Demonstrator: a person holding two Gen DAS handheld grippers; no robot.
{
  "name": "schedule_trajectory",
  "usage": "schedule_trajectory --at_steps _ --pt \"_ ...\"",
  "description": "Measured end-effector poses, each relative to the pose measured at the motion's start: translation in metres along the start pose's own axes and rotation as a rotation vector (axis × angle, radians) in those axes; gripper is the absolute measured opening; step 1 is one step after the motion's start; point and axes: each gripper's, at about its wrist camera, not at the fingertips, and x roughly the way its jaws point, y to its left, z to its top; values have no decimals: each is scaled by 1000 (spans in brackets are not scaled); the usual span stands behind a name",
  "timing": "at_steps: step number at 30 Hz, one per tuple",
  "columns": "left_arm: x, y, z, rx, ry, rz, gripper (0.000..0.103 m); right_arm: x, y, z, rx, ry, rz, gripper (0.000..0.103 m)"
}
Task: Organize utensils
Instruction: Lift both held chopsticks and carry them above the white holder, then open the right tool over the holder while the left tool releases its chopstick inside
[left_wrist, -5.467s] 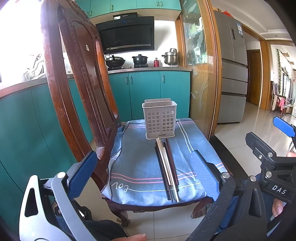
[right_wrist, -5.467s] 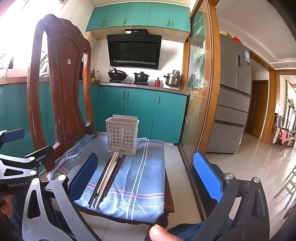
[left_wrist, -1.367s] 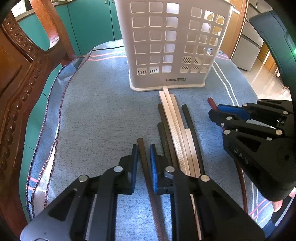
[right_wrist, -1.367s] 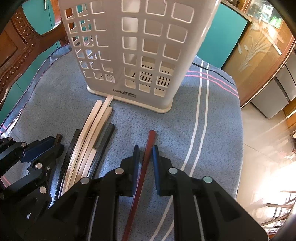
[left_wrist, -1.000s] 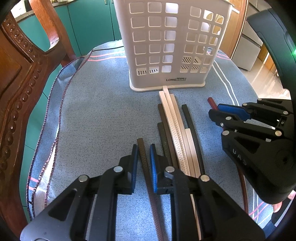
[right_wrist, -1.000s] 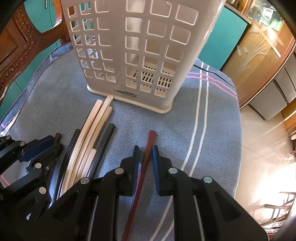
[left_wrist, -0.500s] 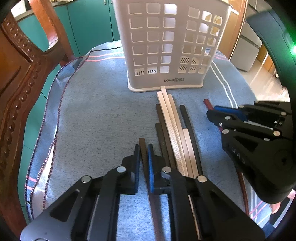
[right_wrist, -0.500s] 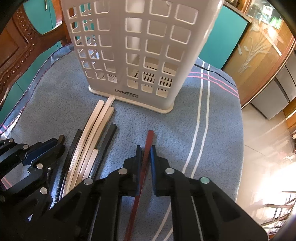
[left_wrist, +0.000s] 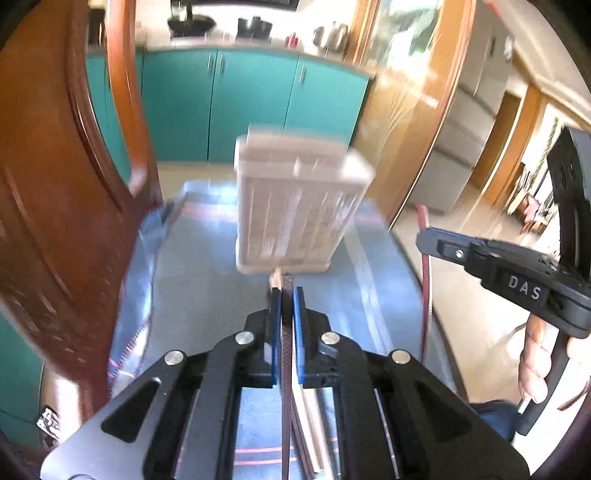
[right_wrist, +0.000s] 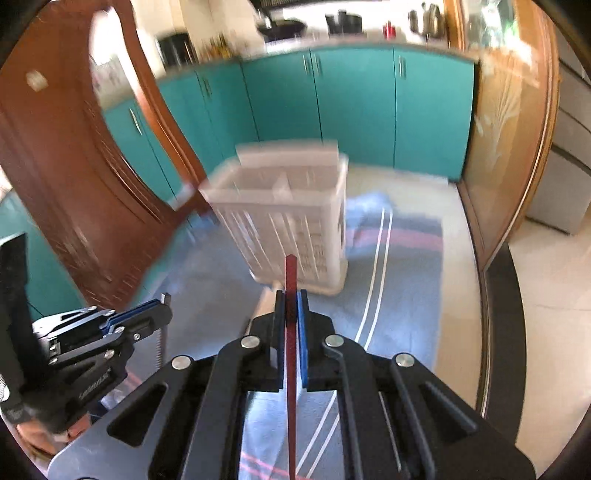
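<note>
My left gripper (left_wrist: 285, 295) is shut on a dark brown chopstick (left_wrist: 286, 354), lifted above the blue cloth (left_wrist: 199, 288). My right gripper (right_wrist: 291, 295) is shut on a red chopstick (right_wrist: 290, 273), also held up off the cloth (right_wrist: 399, 280). The white slotted basket (left_wrist: 295, 206) (right_wrist: 288, 214) stands upright just beyond both chopstick tips, blurred by motion. Several pale and dark chopsticks (left_wrist: 310, 417) lie on the cloth under the left gripper. Each view shows the other gripper at its side: the right gripper (left_wrist: 424, 240) with the red chopstick (left_wrist: 425, 273), and the left gripper (right_wrist: 162, 308).
The cloth covers a chair seat; the carved wooden chair back (left_wrist: 55, 206) (right_wrist: 74, 166) rises on the left. Teal cabinets (right_wrist: 351, 107) stand behind, a wood-framed glass door (right_wrist: 509, 147) and tiled floor (right_wrist: 546, 295) to the right. A hand (left_wrist: 532, 369) holds the right gripper's handle.
Both grippers closed onto their chopsticks, then rose and tipped up away from the cloth. The basket now looks smaller and lower in both views. The other chopsticks stayed on the cloth.
</note>
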Motion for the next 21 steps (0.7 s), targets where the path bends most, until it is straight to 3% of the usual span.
schedule_trajectory --at_steps 5,11,17,21 --pt "-53 -10 31 -4 -139 -11 7 -64 2 17 29 -152 50 7" --pt "-93 -8 113 -2 -311 -12 7 -109 -1 74 70 -336 78 7" --pt "-94 3 177 -60 -411 41 7 -115 -14 129 139 -457 4 7" --pt "-82 12 188 -74 -491 95 7 -103 -26 138 179 -533 -24 7"
